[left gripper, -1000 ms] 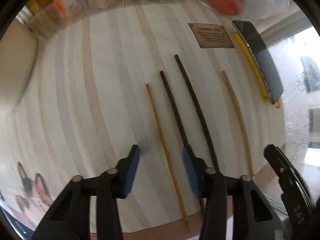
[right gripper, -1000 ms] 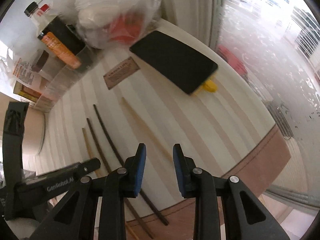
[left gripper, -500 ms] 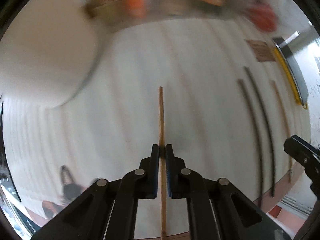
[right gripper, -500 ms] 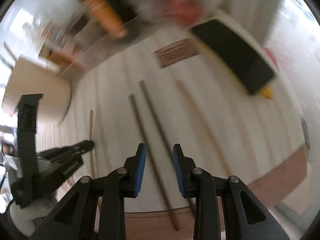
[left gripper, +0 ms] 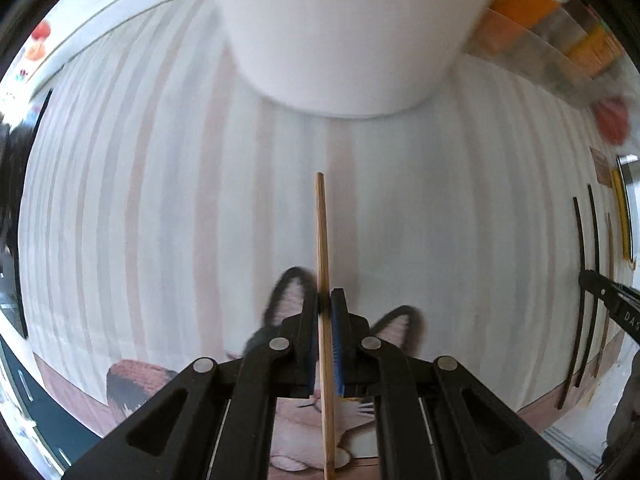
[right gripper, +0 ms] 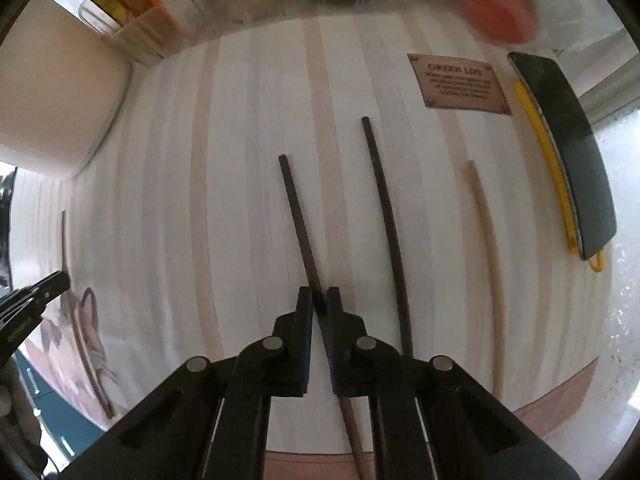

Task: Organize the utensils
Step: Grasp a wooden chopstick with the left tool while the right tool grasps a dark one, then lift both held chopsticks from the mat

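Observation:
My left gripper [left gripper: 325, 300] is shut on a light wooden chopstick [left gripper: 322, 240] and holds it above the striped tablecloth [left gripper: 160, 208], pointing toward a big white container [left gripper: 344, 32]. My right gripper [right gripper: 319, 300] is shut on a dark brown chopstick [right gripper: 298, 216] that lies on the cloth. A second dark chopstick [right gripper: 390, 220] lies just right of it, and a pale wooden chopstick [right gripper: 490, 256] lies further right. The left gripper [right gripper: 32, 296] with its chopstick shows at the left edge of the right wrist view.
A brown label card [right gripper: 458, 82] and a black-and-yellow flat object [right gripper: 568, 152] lie at the right. A clear tray with bottles and boxes [right gripper: 168, 12] and a bag with something red [right gripper: 496, 4] stand at the back. A cat picture [left gripper: 296, 412] is on the cloth's near edge.
My left gripper closed on the light chopstick, lifted it and swung left toward the white container. My right gripper moved left over the dark chopstick and closed on it.

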`<state>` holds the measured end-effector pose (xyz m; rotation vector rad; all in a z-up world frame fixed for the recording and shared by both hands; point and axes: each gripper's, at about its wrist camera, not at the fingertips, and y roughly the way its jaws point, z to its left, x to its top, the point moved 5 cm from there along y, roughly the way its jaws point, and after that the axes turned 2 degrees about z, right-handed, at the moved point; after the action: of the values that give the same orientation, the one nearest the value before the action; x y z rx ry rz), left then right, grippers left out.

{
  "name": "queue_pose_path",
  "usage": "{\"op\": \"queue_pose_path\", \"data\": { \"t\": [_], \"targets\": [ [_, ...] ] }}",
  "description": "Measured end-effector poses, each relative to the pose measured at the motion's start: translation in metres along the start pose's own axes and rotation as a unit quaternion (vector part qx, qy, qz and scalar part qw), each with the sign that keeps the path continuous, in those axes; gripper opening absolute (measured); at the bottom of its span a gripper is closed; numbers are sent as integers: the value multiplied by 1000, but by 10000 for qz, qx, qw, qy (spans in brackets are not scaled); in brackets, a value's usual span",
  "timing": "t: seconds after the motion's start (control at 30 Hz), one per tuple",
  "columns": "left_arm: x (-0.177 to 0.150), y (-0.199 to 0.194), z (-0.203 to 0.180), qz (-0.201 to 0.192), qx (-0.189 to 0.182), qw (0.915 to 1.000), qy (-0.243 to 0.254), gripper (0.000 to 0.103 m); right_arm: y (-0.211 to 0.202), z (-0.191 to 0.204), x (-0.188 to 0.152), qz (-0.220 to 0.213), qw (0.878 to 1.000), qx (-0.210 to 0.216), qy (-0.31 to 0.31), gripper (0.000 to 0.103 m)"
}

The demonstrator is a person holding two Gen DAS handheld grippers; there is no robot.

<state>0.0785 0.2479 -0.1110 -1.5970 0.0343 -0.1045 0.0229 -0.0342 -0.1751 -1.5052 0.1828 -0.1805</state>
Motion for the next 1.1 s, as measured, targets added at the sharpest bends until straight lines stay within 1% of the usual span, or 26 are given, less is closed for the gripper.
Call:
{"op": "queue_pose_path", "data": {
  "t": [0.03,0.1,0.17,0.27,0.33,0.4,0.43,0.47,0.5,0.53,0.63,0.67,0.7,0.8,0.83,1.0,1.1],
  "targets": [
    [-1,0,4,25,-56,10000,-72,4,0,5,0,21,10000,8,-34,7],
    [-2,-3,12,62,-175,9997,-166,4,0,21,-2,175,9993,317,-24,5],
    [-3,-4,29,110,-290,9993,-221,4,-1,42,-6,281,9981,542,-115,5],
    [-4,-8,48,191,-435,9985,-263,4,-3,68,-10,369,9963,750,-215,5],
    [-2,-5,57,223,-487,9982,-274,4,-3,83,-13,440,9954,801,-289,5],
    [7,0,75,273,-553,9977,-279,5,-1,95,-14,518,9952,747,-364,5],
    [8,1,78,291,-569,9976,-276,6,1,98,-14,606,9949,712,-381,6],
    [24,5,79,316,-578,9975,-267,6,0,100,-13,579,9952,679,-405,6],
    [30,5,81,336,-560,9976,-230,7,0,102,-11,627,9951,644,-416,6],
    [22,17,73,347,-529,9978,-190,7,1,100,-11,677,9949,643,-391,6],
    [22,16,48,392,-373,9985,1,7,1,105,-7,807,9938,632,-434,6],
    [21,17,45,372,-323,9988,65,9,5,110,3,844,9935,631,-438,6],
    [21,17,44,358,-306,9988,102,10,5,111,3,862,9933,623,-460,6],
    [21,17,40,321,-258,9989,212,14,4,94,7,937,9925,608,-495,6],
    [20,18,38,314,-230,9989,253,15,2,93,11,973,9922,596,-504,6],
    [19,22,28,264,-171,9989,359,27,10,102,25,1143,9905,430,-634,6],
    [18,24,24,208,-94,9990,383,27,10,110,29,1121,9904,246,-766,6]
  ]
}}
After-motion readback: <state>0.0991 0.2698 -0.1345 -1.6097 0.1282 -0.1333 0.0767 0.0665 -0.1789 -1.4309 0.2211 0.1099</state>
